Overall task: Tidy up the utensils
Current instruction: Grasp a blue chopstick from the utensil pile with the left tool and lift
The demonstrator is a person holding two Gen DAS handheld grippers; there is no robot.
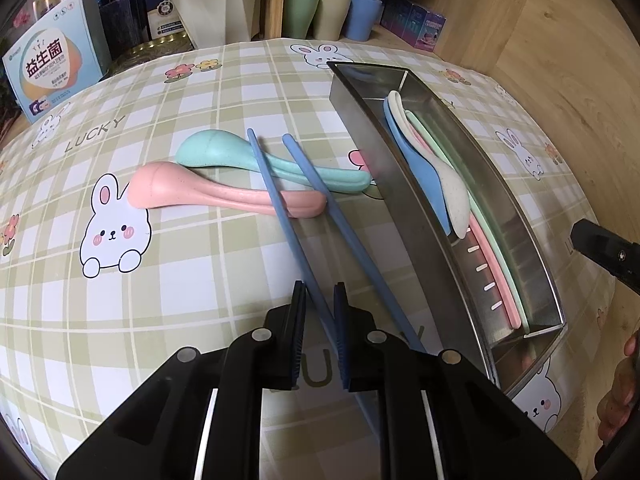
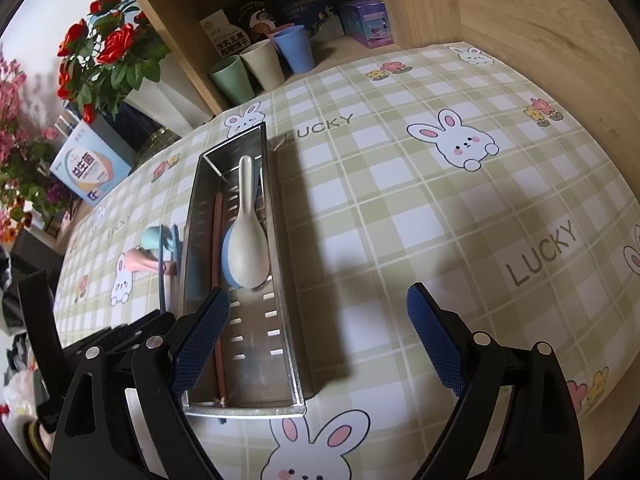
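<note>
Left tongs (image 1: 320, 294) are pinched together on one blue chopstick (image 1: 276, 196), its twin (image 1: 320, 188) lying just right of it, both slanting across the pink spoon (image 1: 216, 196) and mint spoon (image 1: 248, 158) on the checked tablecloth (image 1: 200, 92). Right of those sits the steel tray (image 1: 372, 140), with cream (image 2: 248, 240) and blue spoons (image 1: 412, 160) and pink and green chopsticks inside. Right tongs (image 2: 318, 336) hover spread wide apart over the tray's near end, gripping nothing!

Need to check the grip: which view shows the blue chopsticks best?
Left wrist view: both blue chopsticks run full length across the pink spoon and teal spoon, one between the left tool's pads. Right wrist view shows only a sliver beside the tray.
</note>
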